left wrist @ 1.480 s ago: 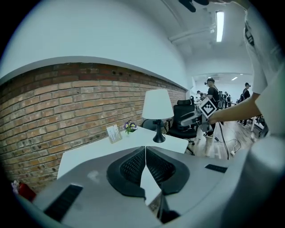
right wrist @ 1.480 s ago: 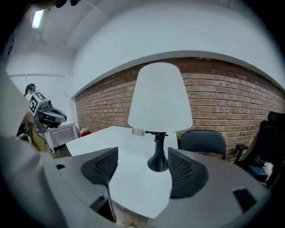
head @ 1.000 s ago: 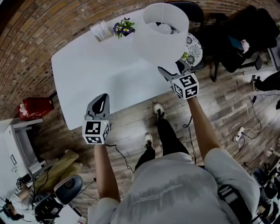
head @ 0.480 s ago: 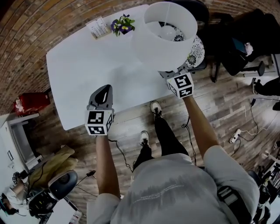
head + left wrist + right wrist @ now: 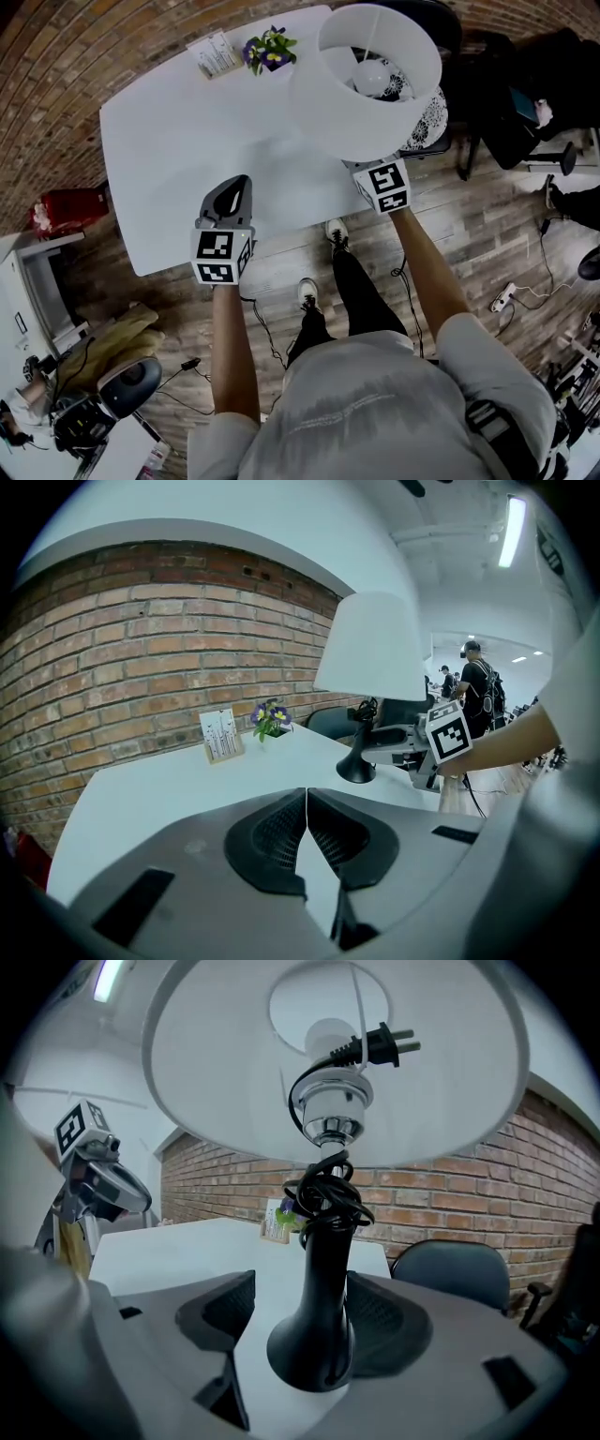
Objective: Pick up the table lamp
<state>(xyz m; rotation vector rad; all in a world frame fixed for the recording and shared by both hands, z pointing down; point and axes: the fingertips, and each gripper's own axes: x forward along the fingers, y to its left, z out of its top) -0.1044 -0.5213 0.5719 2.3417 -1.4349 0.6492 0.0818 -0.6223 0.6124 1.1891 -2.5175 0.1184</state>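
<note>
The table lamp has a white shade and a black flared stem, with its cord coiled round the neck and the plug up beside the bulb. My right gripper is shut on the stem just above the base, at the white table's near right edge. In the head view the right gripper is mostly hidden under the shade. The left gripper view shows the lamp held by that gripper. My left gripper hovers at the table's front edge, shut and holding nothing.
A small pot of purple flowers and a card stand sit at the table's far edge. A chair with a patterned cushion stands right of the table, behind the lamp. A power strip and cables lie on the wooden floor.
The lamp shade has grown larger and shifted right in the head view, rising with my right gripper. My left gripper has moved slightly forward over the table edge.
</note>
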